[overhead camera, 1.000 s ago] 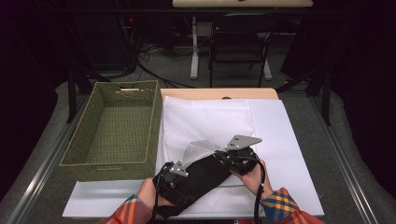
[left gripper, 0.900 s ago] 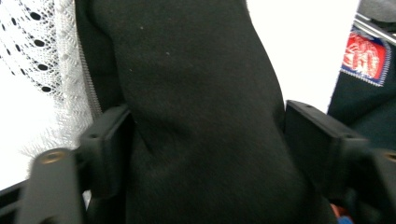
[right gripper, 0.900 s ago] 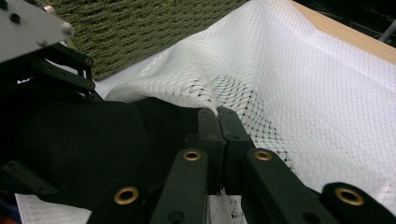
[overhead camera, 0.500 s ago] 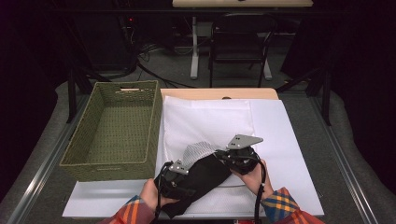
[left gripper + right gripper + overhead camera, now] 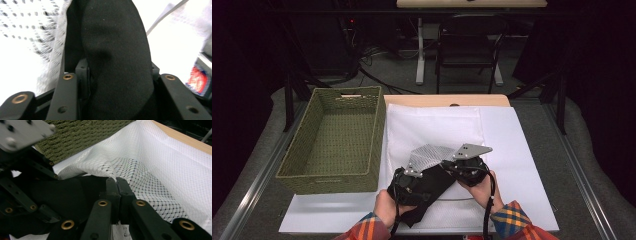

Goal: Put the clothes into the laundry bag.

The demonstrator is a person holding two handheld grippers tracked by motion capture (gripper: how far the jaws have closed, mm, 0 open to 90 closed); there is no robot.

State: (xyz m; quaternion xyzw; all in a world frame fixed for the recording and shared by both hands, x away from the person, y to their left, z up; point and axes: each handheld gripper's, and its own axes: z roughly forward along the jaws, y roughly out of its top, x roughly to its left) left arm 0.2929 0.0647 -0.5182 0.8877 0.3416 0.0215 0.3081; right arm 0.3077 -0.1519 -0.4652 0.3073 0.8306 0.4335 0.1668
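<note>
A white mesh bag (image 5: 434, 127) lies flat on the table, and its near edge is lifted. My right gripper (image 5: 116, 181) is shut on that lifted edge and holds the mouth up. A black cloth (image 5: 427, 192) bunches at the bag's mouth. My left gripper (image 5: 419, 182) has this black cloth (image 5: 115, 45) packed between its jaws, which press on it from both sides and have just been opening a little. The cloth hides the left fingertips. The right gripper view has the left gripper (image 5: 32, 170) close by on the left, beside the dark cloth (image 5: 65, 192).
An empty green woven basket (image 5: 337, 135) stands left of the bag. A white sheet (image 5: 522, 150) covers the table under everything. Plaid sleeves (image 5: 517, 220) come in at the bottom edge. Chair and desk legs stand beyond the table's far edge.
The left gripper has closed onto the black cloth and shifted slightly with it. The mesh flap sits a little higher. The right gripper has stayed put on the bag's edge.
</note>
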